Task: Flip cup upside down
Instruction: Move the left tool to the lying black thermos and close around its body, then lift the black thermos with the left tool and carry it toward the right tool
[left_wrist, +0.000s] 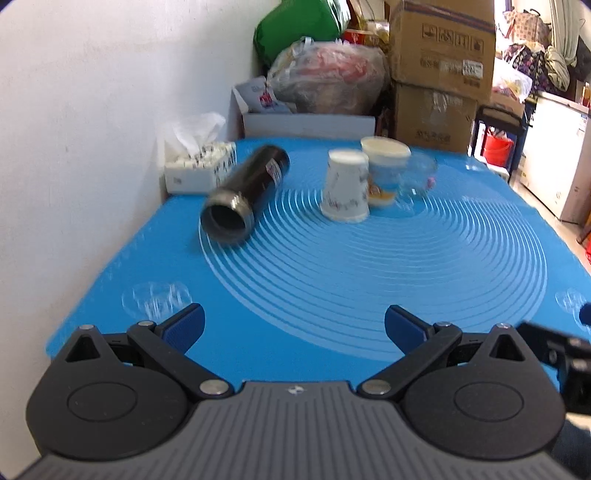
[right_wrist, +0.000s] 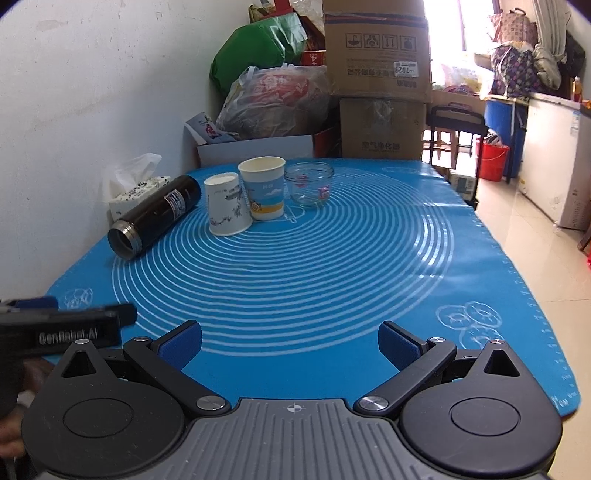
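Observation:
A white paper cup (right_wrist: 226, 204) stands upside down on the blue mat (right_wrist: 314, 266); it also shows in the left wrist view (left_wrist: 345, 186). Behind it a blue-and-yellow paper cup (right_wrist: 264, 188) stands upright, mouth up, also in the left wrist view (left_wrist: 384, 171). A clear glass jar (right_wrist: 309, 182) stands upright to its right. A black flask (right_wrist: 155, 216) lies on its side, open end toward me. My left gripper (left_wrist: 293, 326) is open and empty near the mat's front edge. My right gripper (right_wrist: 290, 343) is open and empty, to its right.
A tissue box (right_wrist: 135, 192) sits by the white wall at the left. Cardboard boxes (right_wrist: 378, 77), bags and a white box stand behind the table. The table's right edge drops to a tiled floor (right_wrist: 535, 229). The left gripper's body (right_wrist: 62, 332) shows at the right view's left edge.

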